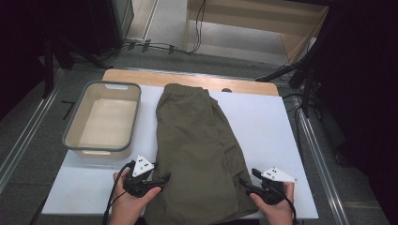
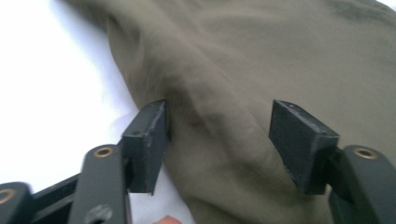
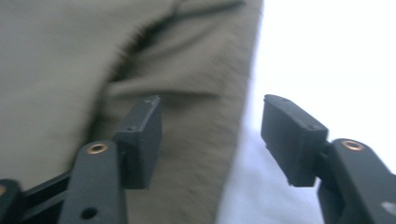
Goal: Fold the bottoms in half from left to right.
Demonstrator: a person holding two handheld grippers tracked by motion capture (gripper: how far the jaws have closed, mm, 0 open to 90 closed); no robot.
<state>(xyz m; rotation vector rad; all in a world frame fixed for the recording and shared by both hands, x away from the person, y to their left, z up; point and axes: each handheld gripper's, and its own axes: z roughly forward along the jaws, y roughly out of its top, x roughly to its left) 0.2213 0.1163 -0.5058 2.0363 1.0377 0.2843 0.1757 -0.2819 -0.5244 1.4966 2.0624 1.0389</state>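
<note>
Tub [image 1: 70, 131]: we saw nothing in it.
Left gripper [image 1: 157, 180]: jaws apart, straddling the trousers' [image 1: 197, 140] edge, seemingly ungripped.
Right gripper [image 1: 247, 183]: likewise.

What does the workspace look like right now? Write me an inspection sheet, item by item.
Surface: white sheet over a wooden tabletop.
Job's things: olive garment lying flat along the middle, near end at the front edge.
Clutter: empty grey-rimmed tub left of the garment.
Grippers: left gripper open, jaws astride the garment's left edge; right gripper open, astride its right edge; pads not yet pressing.
Cables: black cable trailing from the left gripper; more cables on the floor beyond the table.
Surroundings: grey floor, wooden furniture behind.
</note>
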